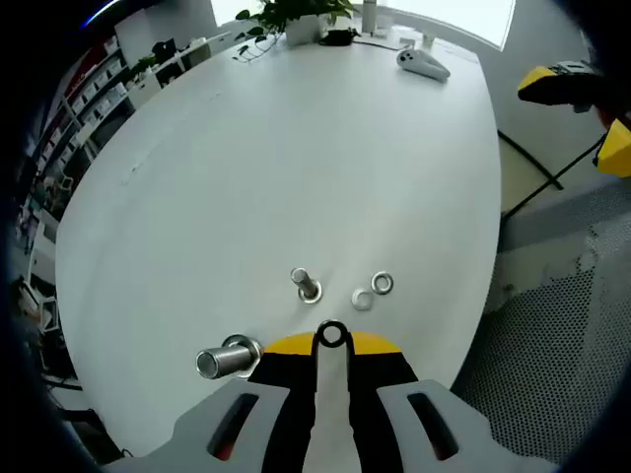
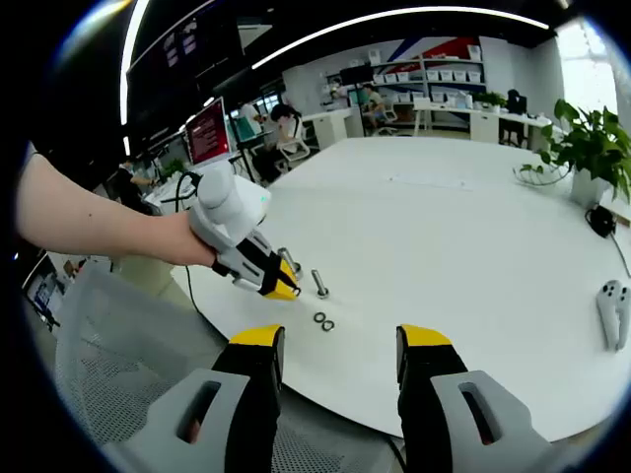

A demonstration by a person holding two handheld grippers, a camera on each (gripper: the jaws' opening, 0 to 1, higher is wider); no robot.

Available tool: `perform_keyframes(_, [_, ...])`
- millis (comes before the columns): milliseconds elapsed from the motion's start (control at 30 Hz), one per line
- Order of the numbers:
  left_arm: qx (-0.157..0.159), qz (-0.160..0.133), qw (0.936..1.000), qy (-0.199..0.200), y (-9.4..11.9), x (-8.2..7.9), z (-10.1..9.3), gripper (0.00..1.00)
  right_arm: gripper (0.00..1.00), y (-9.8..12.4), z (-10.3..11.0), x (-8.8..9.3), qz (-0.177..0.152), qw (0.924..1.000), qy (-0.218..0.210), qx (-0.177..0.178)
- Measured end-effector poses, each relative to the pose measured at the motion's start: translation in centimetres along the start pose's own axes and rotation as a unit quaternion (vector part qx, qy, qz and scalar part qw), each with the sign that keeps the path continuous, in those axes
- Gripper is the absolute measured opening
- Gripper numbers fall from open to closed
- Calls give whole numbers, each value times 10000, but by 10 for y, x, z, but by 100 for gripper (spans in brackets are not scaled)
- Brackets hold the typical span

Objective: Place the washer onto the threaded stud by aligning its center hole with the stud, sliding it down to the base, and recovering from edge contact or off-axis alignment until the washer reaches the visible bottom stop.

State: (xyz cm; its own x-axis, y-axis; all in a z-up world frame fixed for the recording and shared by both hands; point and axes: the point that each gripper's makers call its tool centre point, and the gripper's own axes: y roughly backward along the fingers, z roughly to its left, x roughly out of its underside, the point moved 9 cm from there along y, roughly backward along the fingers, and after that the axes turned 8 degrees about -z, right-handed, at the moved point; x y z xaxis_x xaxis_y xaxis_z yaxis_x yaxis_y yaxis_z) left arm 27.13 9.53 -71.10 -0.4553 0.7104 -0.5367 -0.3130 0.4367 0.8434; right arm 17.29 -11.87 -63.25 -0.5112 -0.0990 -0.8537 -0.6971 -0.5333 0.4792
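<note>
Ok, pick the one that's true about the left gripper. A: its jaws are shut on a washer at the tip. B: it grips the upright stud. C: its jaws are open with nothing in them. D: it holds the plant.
A: in the left gripper view the left gripper has its jaws closed together with a washer pinched at the tip, short of the upright stud, while two more washers lie on the table.

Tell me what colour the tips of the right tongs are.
Yellow tips on black tongs, best in the right gripper view.
</note>
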Motion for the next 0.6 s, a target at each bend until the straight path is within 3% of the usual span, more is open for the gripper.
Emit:
perform_keyframes(300, [-134,-351,9993,-29,11,-25,5,8,48,1,0,0,-29,10000,-24,3])
perform_keyframes(600, [-198,-163,9987,-444,5,-31,6,8,48,1,0,0,-53,10000,-39,-11])
